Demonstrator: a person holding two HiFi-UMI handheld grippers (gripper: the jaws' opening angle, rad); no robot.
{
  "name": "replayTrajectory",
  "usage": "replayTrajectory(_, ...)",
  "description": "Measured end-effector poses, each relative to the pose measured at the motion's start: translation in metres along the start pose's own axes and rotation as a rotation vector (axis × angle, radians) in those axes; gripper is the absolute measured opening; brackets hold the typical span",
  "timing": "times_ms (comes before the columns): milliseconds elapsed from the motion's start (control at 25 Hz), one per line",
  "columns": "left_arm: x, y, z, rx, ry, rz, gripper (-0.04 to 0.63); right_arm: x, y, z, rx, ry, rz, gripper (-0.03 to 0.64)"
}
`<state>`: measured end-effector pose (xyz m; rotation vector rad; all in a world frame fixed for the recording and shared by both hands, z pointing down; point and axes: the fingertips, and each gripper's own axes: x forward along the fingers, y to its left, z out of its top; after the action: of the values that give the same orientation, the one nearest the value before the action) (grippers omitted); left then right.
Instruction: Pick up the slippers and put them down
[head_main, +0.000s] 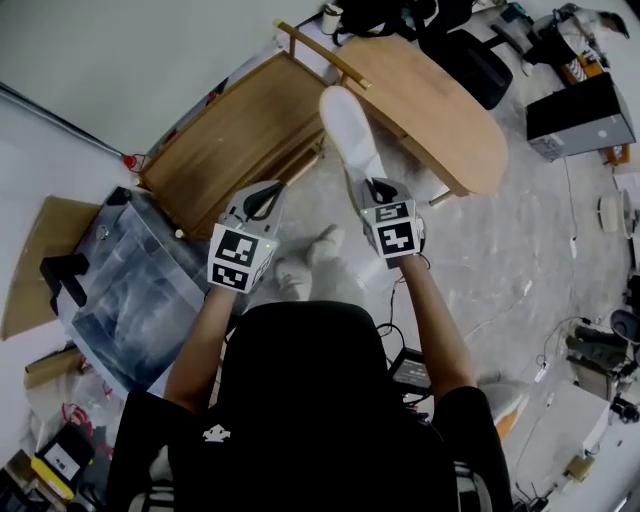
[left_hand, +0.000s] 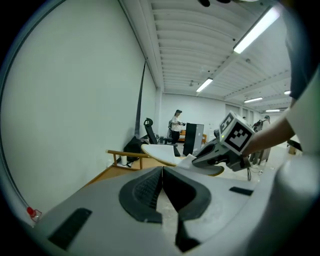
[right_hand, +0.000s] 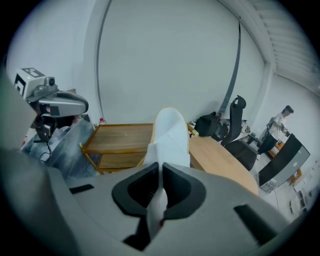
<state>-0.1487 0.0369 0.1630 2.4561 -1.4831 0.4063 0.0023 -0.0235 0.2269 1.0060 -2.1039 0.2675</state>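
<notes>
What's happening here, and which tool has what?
A person is holding a tool in each hand. The right tool is shut on a white slipper, gripping it by a thin edge and holding it up off the floor. Behind it are a wooden shelf and an oval wooden tabletop. The left tool is shut with nothing in it, up beside the right one. The slipper has not yet been put down.
</notes>
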Motion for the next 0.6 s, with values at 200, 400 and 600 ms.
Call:
replayTrajectory(200, 0.009, -0.017, 0.008, -0.056, -0.030, -0.064, 0.006, -0.013, -0.012, -0.012, 0.037, 0.010, -0.028, 0.009)
replayTrajectory(400, 0.019, -0.021, 0.009, -0.020, -0.010, -0.065, 0.006, -0.016, -0.018, -0.018, 0.034, 0.019, -0.031, 0.009)
replayTrajectory(600, 0.031, -0.017, 0.011, -0.034, 0.005, -0.034, 0.006, -0.022, -0.027, -0.028, 0.046, 0.025, -0.027, 0.010)
